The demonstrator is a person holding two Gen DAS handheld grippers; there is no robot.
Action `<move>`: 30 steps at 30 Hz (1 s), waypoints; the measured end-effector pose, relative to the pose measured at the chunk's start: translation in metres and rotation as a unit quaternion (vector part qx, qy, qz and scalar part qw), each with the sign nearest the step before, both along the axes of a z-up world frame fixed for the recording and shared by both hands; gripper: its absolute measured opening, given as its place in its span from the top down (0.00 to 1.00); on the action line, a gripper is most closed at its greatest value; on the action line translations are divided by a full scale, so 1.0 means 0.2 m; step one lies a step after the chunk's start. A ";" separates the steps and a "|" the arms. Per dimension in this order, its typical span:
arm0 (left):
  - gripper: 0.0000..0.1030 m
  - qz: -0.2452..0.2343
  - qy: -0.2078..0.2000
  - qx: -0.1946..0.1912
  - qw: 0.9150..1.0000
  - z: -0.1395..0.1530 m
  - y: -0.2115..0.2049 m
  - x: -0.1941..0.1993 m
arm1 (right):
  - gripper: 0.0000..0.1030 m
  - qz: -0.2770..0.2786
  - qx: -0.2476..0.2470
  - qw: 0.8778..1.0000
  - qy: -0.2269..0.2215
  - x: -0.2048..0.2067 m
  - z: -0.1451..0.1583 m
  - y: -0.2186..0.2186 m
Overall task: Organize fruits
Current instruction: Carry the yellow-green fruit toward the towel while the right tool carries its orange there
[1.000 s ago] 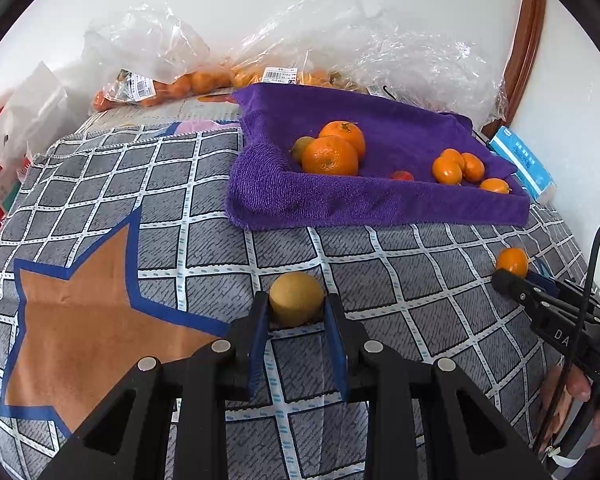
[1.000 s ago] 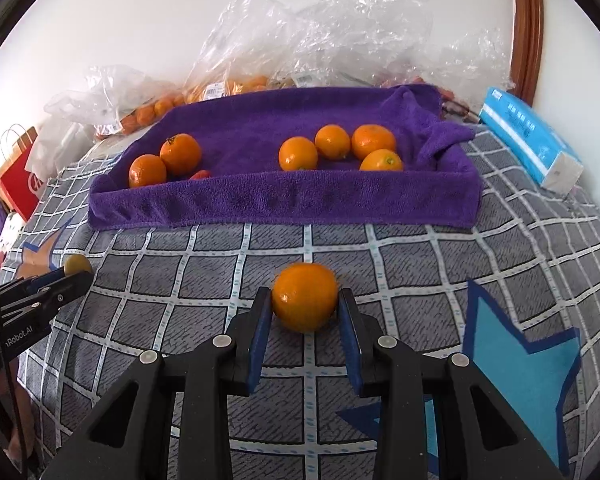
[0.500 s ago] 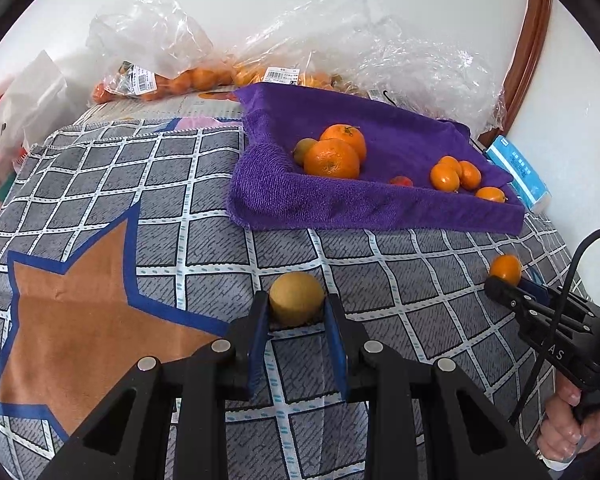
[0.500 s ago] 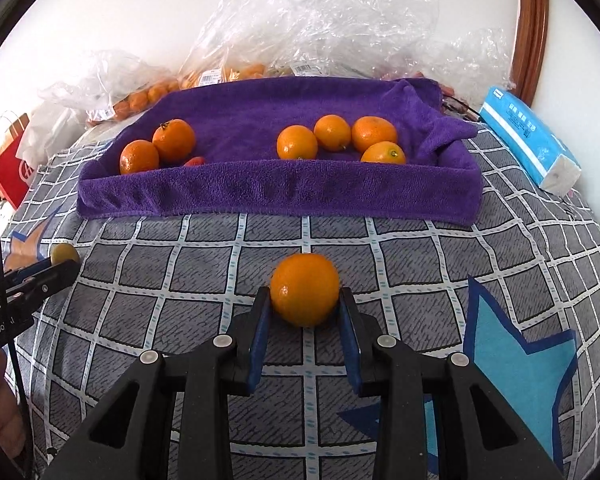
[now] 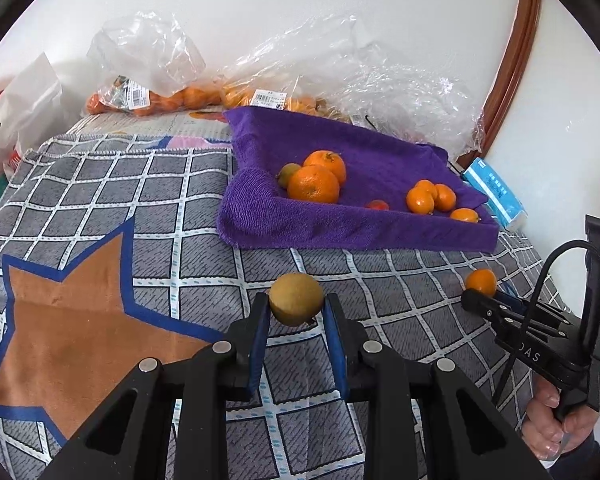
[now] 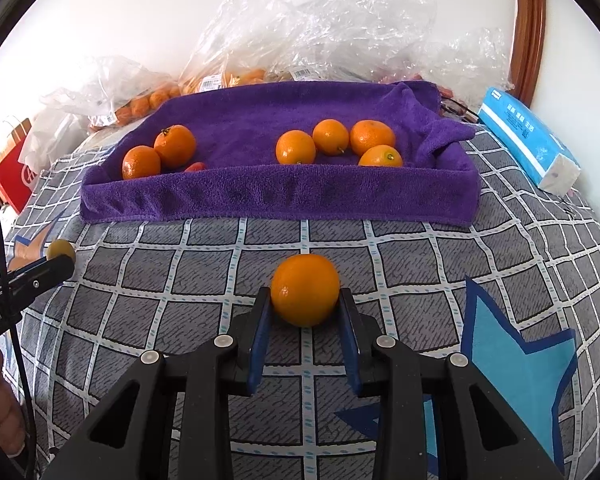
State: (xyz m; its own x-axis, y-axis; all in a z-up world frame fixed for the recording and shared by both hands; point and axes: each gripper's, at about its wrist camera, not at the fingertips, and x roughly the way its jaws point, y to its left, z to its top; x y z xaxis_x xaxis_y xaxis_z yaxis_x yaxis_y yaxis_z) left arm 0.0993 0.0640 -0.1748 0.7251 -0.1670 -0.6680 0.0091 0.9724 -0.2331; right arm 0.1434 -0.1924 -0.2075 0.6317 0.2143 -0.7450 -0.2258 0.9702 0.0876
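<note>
**Both grippers clamped on fruit in front of the purple tray**

Left gripper (image 5: 296, 314): its two blue-padded fingers are closed against the sides of a yellow-green fruit (image 5: 296, 298). The fruit sits at the fingertips, above the grey checked cloth (image 5: 180, 216) that covers the work surface. An orange star (image 5: 72, 332) with a blue border is printed on the cloth to the left of this gripper.

Right gripper (image 6: 305, 312): its fingers are closed against the sides of an orange (image 6: 305, 290). The orange sits at the fingertips, above the checked cloth and directly in front of the tray's near wall. A light blue star (image 6: 512, 356) is printed on the cloth to its right.

Purple towel-lined tray (image 6: 280, 196): it stands on the cloth beyond both grippers. At its left end lie two oranges (image 6: 158, 154) touching each other, with a small red fruit (image 6: 195, 167) just beside them. At its right end lies a cluster of four oranges (image 6: 340, 142). The left wrist view also shows a small greenish fruit (image 5: 289, 173) behind the left pair.

Surroundings: clear plastic bags (image 6: 312, 24) holding more oranges lie behind the tray against the white wall. A blue tissue pack (image 6: 528, 136) lies to the right of the tray.
</note>
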 end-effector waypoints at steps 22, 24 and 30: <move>0.75 0.021 0.008 -0.029 0.999 0.29 0.05 -0.05 | 0.69 -0.029 0.026 0.997 -0.061 -0.09 0.39 -0.04; 0.75 0.018 0.007 -0.026 0.999 0.32 0.04 -0.05 | 0.69 -0.028 0.024 0.997 -0.068 -0.11 0.43 -0.03; 0.75 0.006 0.005 -0.043 0.999 0.42 0.03 -0.05 | 0.69 -0.036 0.037 0.997 -0.065 -0.12 0.50 -0.06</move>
State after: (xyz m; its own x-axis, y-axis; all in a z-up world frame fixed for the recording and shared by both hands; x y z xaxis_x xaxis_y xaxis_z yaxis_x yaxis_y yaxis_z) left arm 0.0899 0.0697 -0.0901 0.7201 -0.2164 -0.6593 -0.0049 0.9485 -0.3166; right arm 0.1193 -0.2044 -0.1082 0.7378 0.2154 -0.6397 -0.1694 0.9765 0.1334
